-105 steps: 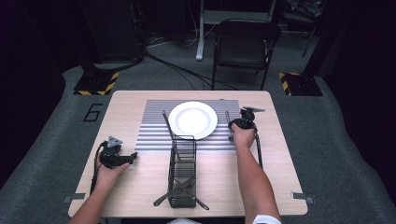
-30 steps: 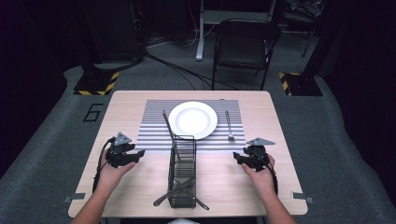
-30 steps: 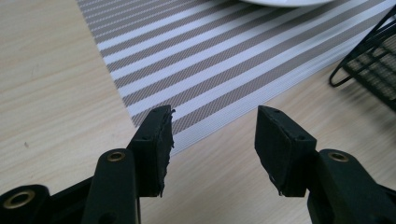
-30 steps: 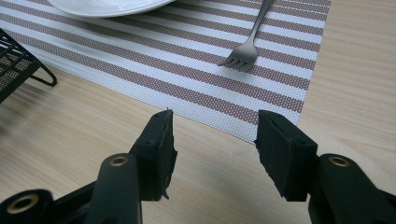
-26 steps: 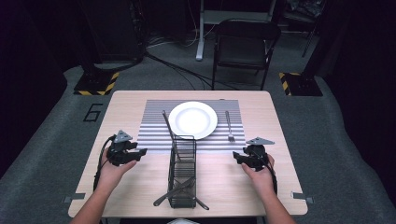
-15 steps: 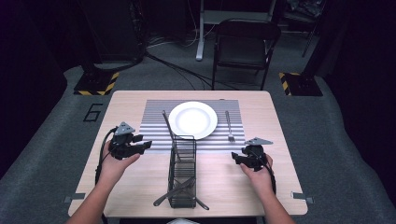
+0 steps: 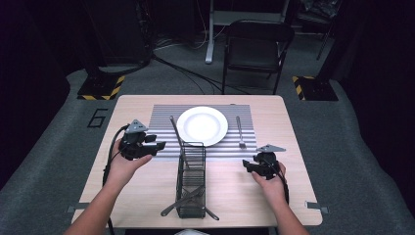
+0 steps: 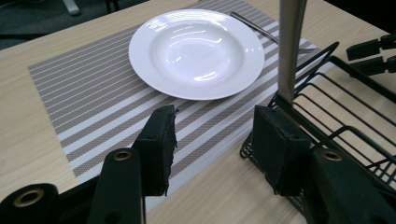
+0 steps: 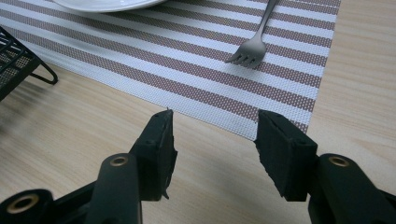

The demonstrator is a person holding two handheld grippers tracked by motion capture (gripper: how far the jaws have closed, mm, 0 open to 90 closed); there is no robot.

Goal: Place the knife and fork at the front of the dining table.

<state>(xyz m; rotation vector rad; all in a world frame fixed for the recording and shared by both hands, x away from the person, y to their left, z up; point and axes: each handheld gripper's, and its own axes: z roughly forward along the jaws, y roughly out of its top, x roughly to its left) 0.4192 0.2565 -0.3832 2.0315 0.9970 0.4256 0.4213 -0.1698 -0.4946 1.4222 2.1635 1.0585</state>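
A white plate sits on a striped placemat, with a fork lying to its right. A black wire cutlery basket stands in front of the mat, and a knife leans up out of its far end. My left gripper hovers open just left of the basket's far end, over the mat's front edge, with the knife rising past its right jaw. My right gripper rests open on the wood right of the basket. Ahead of it lies the fork.
More utensils lie in the basket's near end, their handles sticking out over the table's front. A black folding chair stands beyond the table's far edge. Bare wood lies between the basket and my right hand.
My left gripper has moved right and forward to the basket's far end. My right gripper drew back from the fork 3.5 s ago and has since stayed on the wood.
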